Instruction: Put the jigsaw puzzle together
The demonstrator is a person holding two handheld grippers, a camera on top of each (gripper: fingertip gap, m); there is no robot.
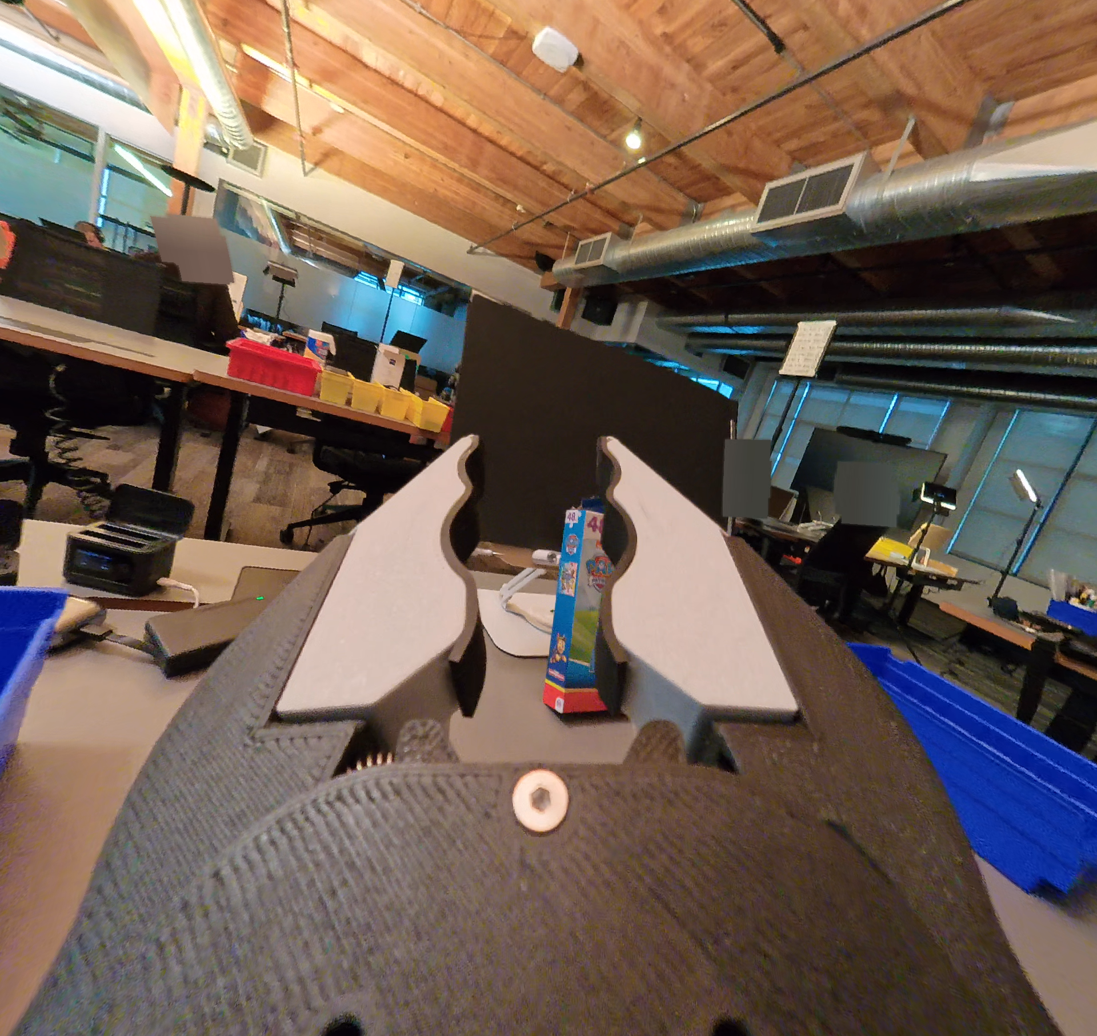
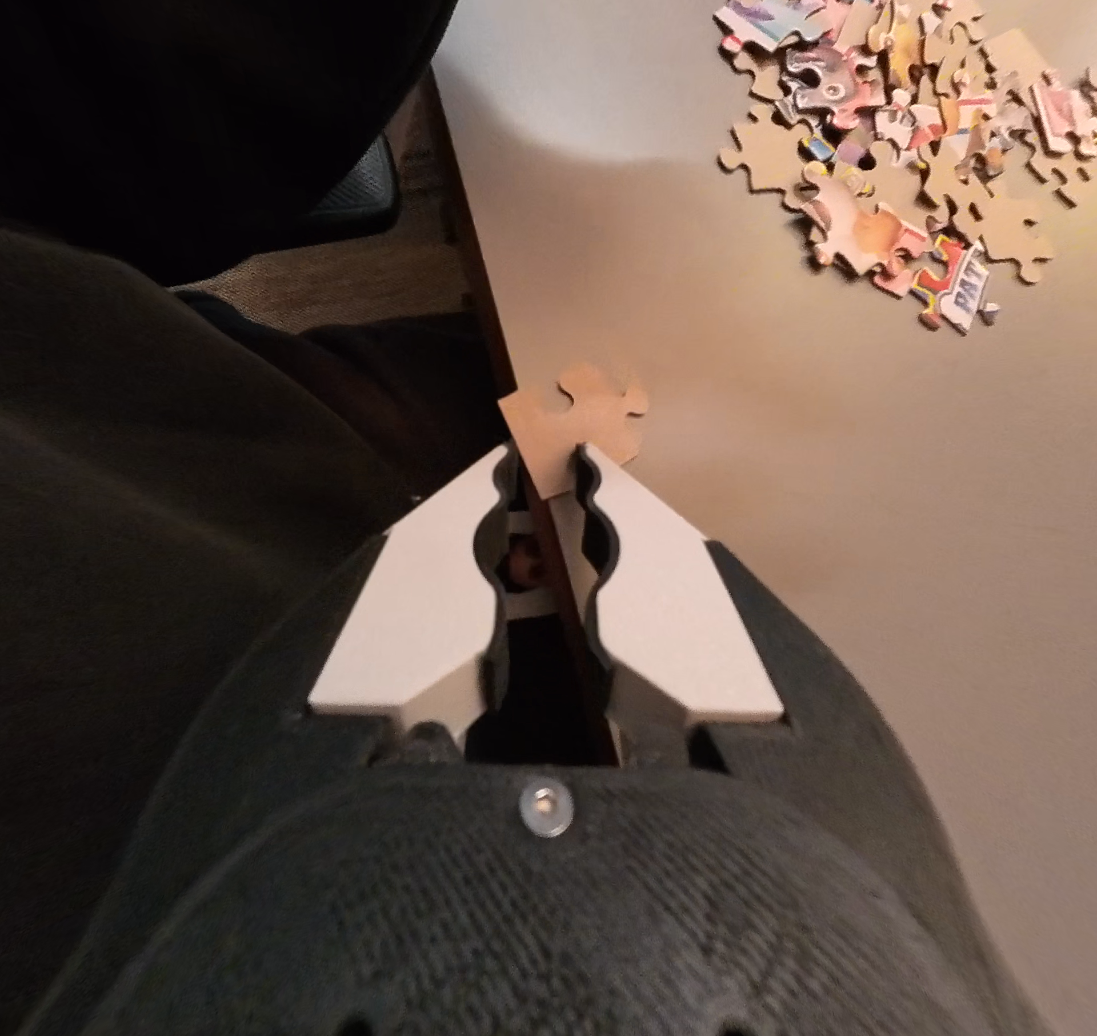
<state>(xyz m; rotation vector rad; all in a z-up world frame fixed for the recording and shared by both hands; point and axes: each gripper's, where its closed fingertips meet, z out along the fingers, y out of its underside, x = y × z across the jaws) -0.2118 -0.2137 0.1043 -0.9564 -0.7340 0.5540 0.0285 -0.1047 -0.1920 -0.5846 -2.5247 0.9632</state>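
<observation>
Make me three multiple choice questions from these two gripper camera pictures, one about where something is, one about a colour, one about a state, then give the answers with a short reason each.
1. Where does the heap of loose puzzle pieces lie in the right wrist view?
A. upper right, on the pale table
B. lower left, on the floor
C. inside a blue bin

2. What colour is the side facing the camera of the puzzle piece at the right gripper?
A. bright red
B. plain tan
C. dark green

3. How do the fingers of the left gripper stand?
A. shut on a box
B. shut on a cable
C. apart, with nothing between the tips

Answers: A, the heap sits at the upper right on the table top; B, the piece shows its unprinted cardboard back; C, a clear gap shows between the tips, and the colourful upright box stands farther off on the table.
</observation>
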